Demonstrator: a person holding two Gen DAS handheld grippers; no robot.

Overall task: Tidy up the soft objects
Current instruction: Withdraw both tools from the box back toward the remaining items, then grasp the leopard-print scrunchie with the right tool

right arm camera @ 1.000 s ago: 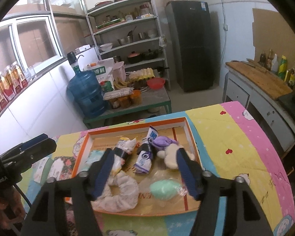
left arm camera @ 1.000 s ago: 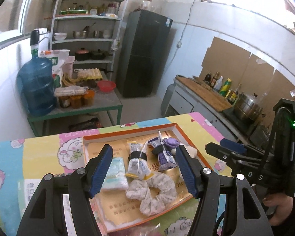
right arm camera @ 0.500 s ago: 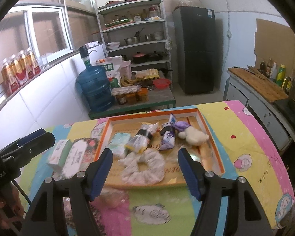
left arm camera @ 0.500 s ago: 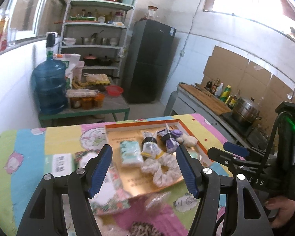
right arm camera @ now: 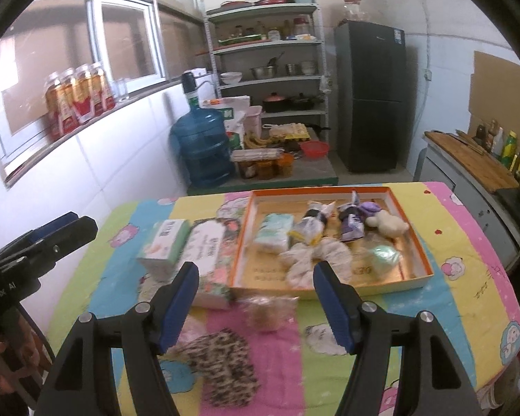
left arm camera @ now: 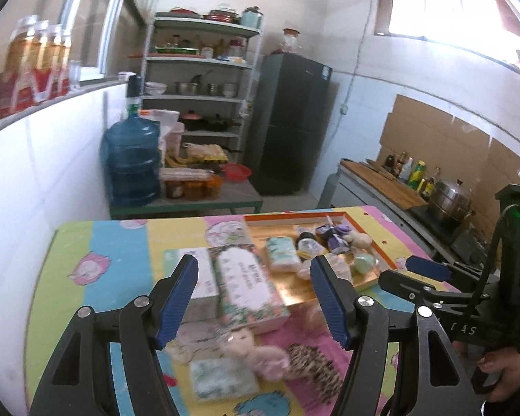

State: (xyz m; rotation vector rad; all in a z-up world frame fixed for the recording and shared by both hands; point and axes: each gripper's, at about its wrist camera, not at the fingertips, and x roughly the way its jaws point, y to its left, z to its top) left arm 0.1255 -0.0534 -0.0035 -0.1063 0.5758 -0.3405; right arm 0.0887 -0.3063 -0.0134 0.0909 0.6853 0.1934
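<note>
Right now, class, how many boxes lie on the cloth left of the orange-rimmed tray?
2: a pale green-and-white cardboard box farthest left, and a long floral-patterned box between it and the orange-rimmed tray, close against the rim. Others may be hidden.

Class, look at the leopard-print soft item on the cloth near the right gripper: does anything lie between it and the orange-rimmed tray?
Yes. A clear bag with something brown inside lies between the leopard-print item and the tray's near rim. The open right gripper holds nothing.
</note>
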